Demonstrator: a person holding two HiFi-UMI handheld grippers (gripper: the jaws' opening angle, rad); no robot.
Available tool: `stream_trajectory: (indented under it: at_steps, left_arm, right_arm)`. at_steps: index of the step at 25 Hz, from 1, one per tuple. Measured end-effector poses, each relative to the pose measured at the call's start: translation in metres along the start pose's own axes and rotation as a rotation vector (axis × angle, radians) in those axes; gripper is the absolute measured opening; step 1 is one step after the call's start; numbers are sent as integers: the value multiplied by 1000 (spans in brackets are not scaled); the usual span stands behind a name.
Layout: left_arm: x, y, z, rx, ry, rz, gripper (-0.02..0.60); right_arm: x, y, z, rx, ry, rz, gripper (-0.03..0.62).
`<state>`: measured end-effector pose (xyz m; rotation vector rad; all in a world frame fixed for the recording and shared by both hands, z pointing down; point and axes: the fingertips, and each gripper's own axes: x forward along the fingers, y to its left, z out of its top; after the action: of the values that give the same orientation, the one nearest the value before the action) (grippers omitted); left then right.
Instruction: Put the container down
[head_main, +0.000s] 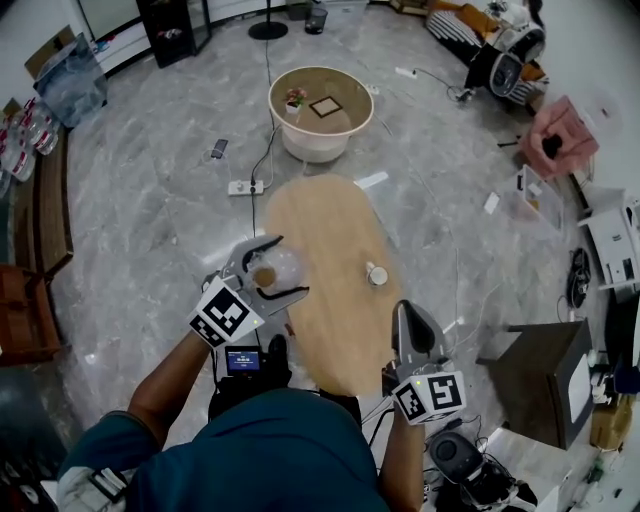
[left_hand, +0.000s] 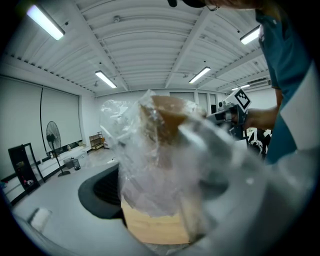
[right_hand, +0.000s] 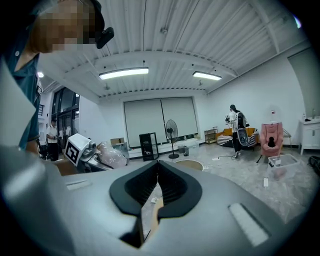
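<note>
My left gripper (head_main: 290, 266) is shut on a clear plastic container (head_main: 272, 271) with something brown inside, held over the left edge of the oval wooden table (head_main: 335, 320). In the left gripper view the container (left_hand: 155, 165) fills the space between the jaws and hides much of the right one. The right gripper view shows that container (right_hand: 111, 155) at the left. My right gripper (head_main: 403, 310) hangs over the table's near right edge, shut with nothing in it; its tips (right_hand: 158, 168) meet.
A small white cup (head_main: 377, 274) stands on the table's right side. Beyond the table are a round white tub (head_main: 320, 140), a power strip (head_main: 244, 187) with cables, and a pink chair (head_main: 560, 135). A fan (right_hand: 171, 130) and a standing person (right_hand: 235, 125) are far off.
</note>
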<state>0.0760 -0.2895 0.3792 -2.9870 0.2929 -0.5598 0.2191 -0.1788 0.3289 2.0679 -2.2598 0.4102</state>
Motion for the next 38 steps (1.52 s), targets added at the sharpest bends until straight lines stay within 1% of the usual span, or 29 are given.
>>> stream_trajectory:
  at_steps: [11, 19, 29, 38]
  left_arm:
    - [6, 15, 2, -23, 39, 102, 396]
    - [8, 23, -20, -53, 84, 146, 396]
    - [33, 33, -69, -92, 140, 153, 396]
    - [83, 39, -113, -119, 189, 113, 396]
  right_arm:
    - [41, -8, 5, -11, 32, 148, 11]
    - [63, -4, -10, -9, 70, 222, 11]
    - [83, -12, -46, 16, 125, 242, 11]
    - [101, -33, -75, 54, 158, 225, 11]
